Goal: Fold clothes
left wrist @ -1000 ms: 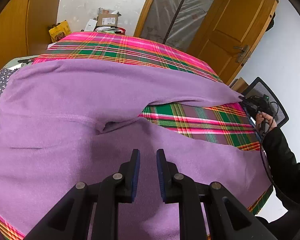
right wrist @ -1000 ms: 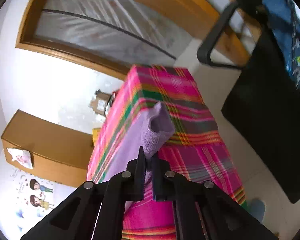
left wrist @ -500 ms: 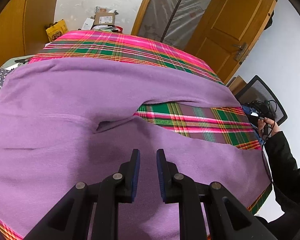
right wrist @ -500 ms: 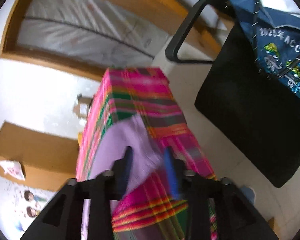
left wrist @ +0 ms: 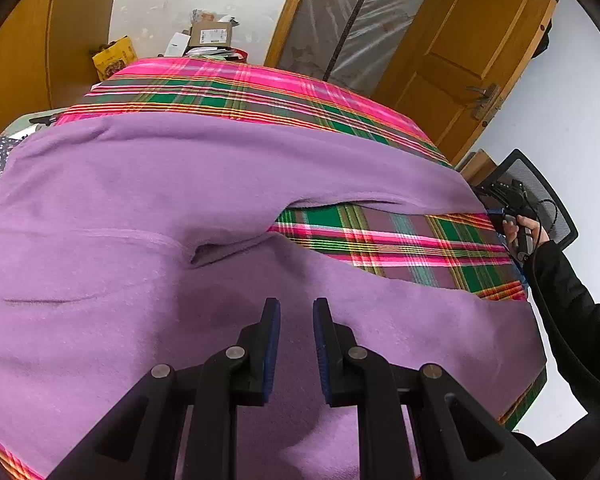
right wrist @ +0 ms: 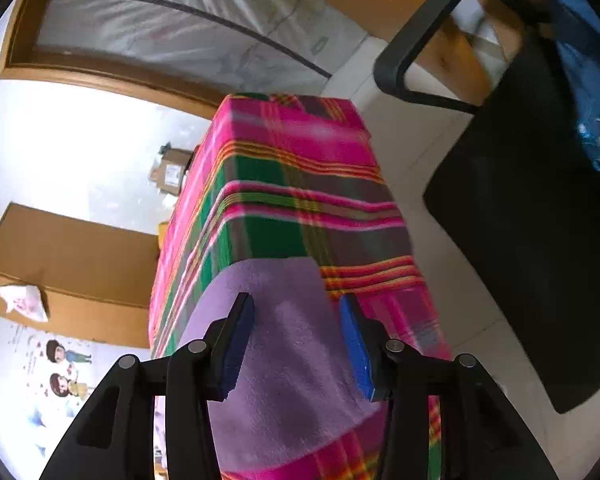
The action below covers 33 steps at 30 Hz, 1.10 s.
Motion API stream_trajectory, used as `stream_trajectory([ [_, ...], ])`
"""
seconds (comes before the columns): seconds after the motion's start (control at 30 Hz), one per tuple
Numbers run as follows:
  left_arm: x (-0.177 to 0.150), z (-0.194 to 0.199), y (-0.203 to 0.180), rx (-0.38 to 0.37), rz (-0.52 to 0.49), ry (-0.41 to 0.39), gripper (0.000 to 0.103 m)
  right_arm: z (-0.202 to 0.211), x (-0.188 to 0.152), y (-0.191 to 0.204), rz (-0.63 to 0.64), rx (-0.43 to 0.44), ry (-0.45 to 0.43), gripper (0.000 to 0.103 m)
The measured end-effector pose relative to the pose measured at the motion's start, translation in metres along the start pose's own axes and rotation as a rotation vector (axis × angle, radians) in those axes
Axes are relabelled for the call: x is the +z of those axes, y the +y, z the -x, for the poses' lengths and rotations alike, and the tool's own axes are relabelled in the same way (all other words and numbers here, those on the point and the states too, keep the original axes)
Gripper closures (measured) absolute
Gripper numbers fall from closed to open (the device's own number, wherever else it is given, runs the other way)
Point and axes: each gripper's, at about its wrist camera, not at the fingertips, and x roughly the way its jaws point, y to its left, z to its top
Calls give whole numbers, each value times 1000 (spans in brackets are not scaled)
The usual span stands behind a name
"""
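- Lying across the plaid-covered table (left wrist: 380, 236), the purple garment (left wrist: 140, 200) fills the centre and left of the left wrist view; one sleeve reaches to the right edge.
- The left gripper (left wrist: 296, 320), at the bottom centre, hovers over the garment with its jaws partly apart and nothing pinched between them.
- In the right wrist view, the right gripper (right wrist: 296, 320) is opening; the sleeve end (right wrist: 284, 320) lies between its blue pads (right wrist: 354, 344), untouched.
- A hand (left wrist: 524, 228) holds that gripper at the right edge.
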Motion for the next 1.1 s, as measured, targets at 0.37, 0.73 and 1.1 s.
stream_trajectory([
  [0.37,3,-8,-4,-5,-3,13,86,4,-2,45,235,-73,-38,101],
  [0.73,22,3,-6,18,-52,-49,86,36,-75,105,495,-126,-69,66],
  [1.1,52,-35,-36,128,-288,-98,74,-3,-209,168,851,-134,146,59],
])
